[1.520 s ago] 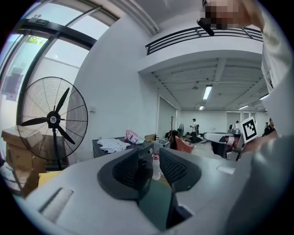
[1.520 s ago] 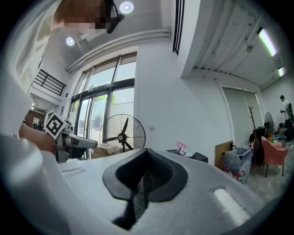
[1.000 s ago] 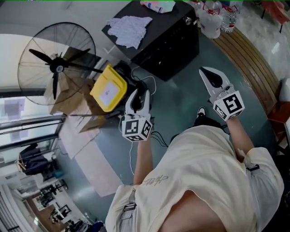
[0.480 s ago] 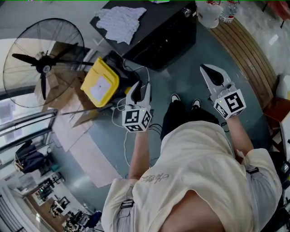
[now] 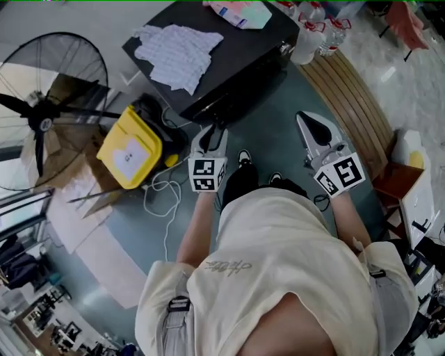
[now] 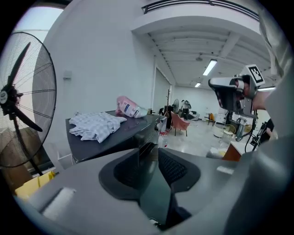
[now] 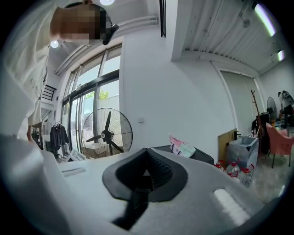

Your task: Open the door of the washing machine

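The washing machine (image 5: 243,52) is a black box at the top of the head view, with a checked cloth (image 5: 179,47) and a pink packet (image 5: 240,12) on its lid. My left gripper (image 5: 211,136) points at its front edge (image 5: 233,97), close to it but apart. Its jaws are open and have narrowed a little, with nothing between them. In the left gripper view the machine (image 6: 124,135) fills the gap ahead of the left gripper (image 6: 149,148). My right gripper (image 5: 311,127) hangs over the floor right of the machine, shut and empty. Past the right gripper (image 7: 146,152) only the lid (image 7: 202,157) shows.
A large standing fan (image 5: 42,118) is at the left, with a yellow bin (image 5: 131,154), cardboard and a white cable (image 5: 163,201) on the floor beside the machine. A curved wooden slatted bench (image 5: 348,90) and water bottles (image 5: 313,35) lie to the right.
The person has stepped toward the machine. The left gripper has dropped and gone forward to the machine's front edge. The right gripper has moved forward too.
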A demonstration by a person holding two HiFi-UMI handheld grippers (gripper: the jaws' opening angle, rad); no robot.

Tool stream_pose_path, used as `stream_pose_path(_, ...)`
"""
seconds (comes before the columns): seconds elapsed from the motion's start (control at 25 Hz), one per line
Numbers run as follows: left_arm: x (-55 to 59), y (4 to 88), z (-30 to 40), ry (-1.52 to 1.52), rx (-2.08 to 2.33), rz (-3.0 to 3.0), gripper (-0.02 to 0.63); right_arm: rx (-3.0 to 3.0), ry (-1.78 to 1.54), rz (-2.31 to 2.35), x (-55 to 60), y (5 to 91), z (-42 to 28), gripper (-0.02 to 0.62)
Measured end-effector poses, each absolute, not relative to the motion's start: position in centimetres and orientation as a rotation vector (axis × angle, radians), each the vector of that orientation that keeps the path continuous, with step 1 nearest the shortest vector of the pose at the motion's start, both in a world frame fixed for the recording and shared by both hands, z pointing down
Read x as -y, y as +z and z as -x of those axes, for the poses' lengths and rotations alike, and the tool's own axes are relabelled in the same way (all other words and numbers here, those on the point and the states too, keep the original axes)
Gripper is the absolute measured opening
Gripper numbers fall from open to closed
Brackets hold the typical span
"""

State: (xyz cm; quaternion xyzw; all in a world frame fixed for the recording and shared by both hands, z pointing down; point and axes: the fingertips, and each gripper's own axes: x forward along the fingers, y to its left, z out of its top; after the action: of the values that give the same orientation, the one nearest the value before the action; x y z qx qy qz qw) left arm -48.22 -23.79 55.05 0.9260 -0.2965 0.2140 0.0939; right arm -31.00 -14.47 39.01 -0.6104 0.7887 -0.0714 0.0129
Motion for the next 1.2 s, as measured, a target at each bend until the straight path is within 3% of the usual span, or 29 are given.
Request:
stream_pose_path(0.68, 30.1, 75.5, 46.8, 1.108, 0.517, -2.546, 0.146, -2.38, -0.304, 2.11, 21.0, 40.3, 29.8, 0.002)
stream_pose_path(1.2, 30.3, 85.0, 46.8, 1.398, 0.354, -2.349, 0.118, -2.208, -0.476, 2.285, 19.5, 42.1, 26.8, 0.002)
